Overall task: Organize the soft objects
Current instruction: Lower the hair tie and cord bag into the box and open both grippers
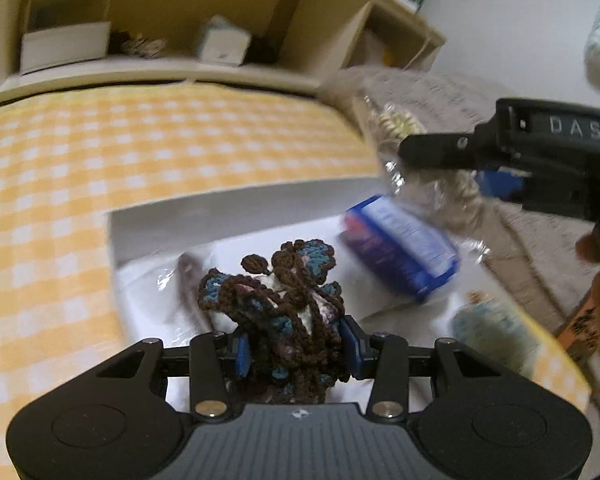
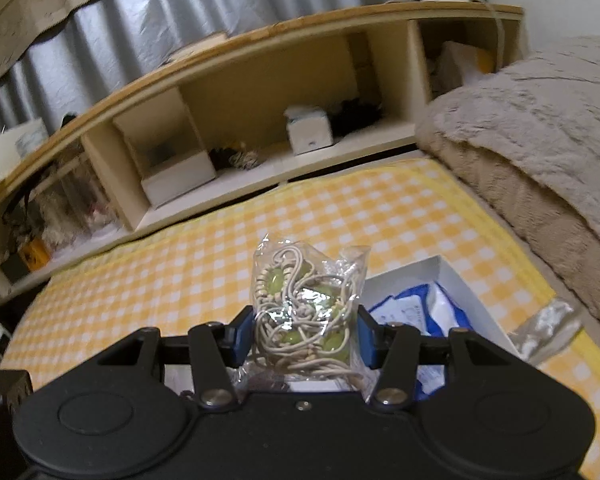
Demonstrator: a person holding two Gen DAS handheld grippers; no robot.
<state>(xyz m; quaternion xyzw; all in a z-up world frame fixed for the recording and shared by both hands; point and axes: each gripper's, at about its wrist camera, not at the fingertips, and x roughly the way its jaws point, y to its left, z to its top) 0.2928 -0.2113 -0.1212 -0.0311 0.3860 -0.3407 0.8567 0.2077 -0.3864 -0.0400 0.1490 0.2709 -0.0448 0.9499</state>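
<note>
brown-blue crochet piece (image 1: 284, 300), bagged cord bundle (image 2: 306, 308)

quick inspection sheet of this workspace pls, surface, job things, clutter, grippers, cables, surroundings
surface: yellow checked sheet on a bed.
job's things: white box on the sheet, holding a blue pack; crochet piece; clear bag of cords.
clutter: crumpled clear wrap beside the box; a second yarn piece, blurred.
grippers: left gripper shut on the crochet piece, over the box; right gripper shut on the bag.
cables: a white cable runs down from a charger on top of the shelf.
surroundings: wooden shelf with small boxes, beige blanket, grey curtain.
</note>
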